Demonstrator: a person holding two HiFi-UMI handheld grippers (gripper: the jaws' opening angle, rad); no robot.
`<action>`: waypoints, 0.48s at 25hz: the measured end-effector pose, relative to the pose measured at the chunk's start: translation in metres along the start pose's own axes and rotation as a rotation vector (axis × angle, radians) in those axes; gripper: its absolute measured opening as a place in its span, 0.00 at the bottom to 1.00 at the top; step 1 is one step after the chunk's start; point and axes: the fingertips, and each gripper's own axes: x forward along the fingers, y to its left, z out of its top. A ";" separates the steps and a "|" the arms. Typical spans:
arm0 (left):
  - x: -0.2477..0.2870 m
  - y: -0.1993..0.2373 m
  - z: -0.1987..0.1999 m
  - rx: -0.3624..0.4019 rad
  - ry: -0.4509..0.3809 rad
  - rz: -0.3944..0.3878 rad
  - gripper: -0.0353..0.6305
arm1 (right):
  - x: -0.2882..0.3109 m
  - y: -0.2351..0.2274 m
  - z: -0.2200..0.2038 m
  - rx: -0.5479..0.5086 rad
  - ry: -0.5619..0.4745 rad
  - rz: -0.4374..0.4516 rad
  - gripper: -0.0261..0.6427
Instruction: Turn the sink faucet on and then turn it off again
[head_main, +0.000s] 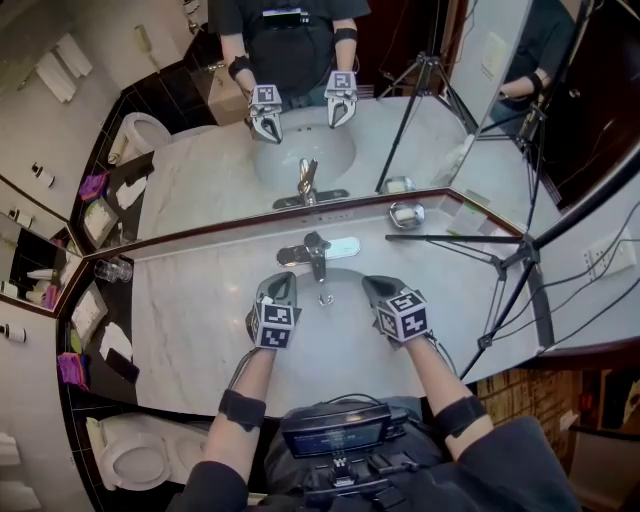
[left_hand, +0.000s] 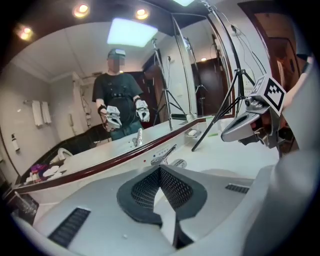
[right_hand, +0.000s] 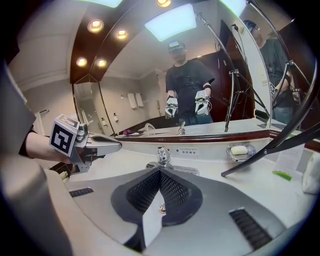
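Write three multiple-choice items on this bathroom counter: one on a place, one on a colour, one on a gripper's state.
1. In the head view, where does the soap dish lie from the faucet?
A. to its left
B. to its right
C. down in the basin

2. What colour is the countertop?
A. black
B. green
C. pale marble

3. How do the jaws of the left gripper stand?
A. together, empty
B. shut on the faucet lever
C. wide apart

Key:
1 B, the dish sits right of the faucet.
2 C, the stone is pale and veined.
3 A, its jaws meet with nothing between them.
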 end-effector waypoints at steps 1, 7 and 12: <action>-0.006 0.002 -0.001 -0.017 -0.003 0.002 0.06 | 0.000 0.001 0.000 -0.002 0.000 0.001 0.08; -0.038 0.014 -0.017 -0.180 -0.029 0.017 0.06 | -0.001 0.005 0.001 -0.015 0.003 0.005 0.08; -0.055 0.021 -0.037 -0.298 -0.045 0.030 0.06 | 0.001 0.009 0.002 -0.021 0.003 0.011 0.08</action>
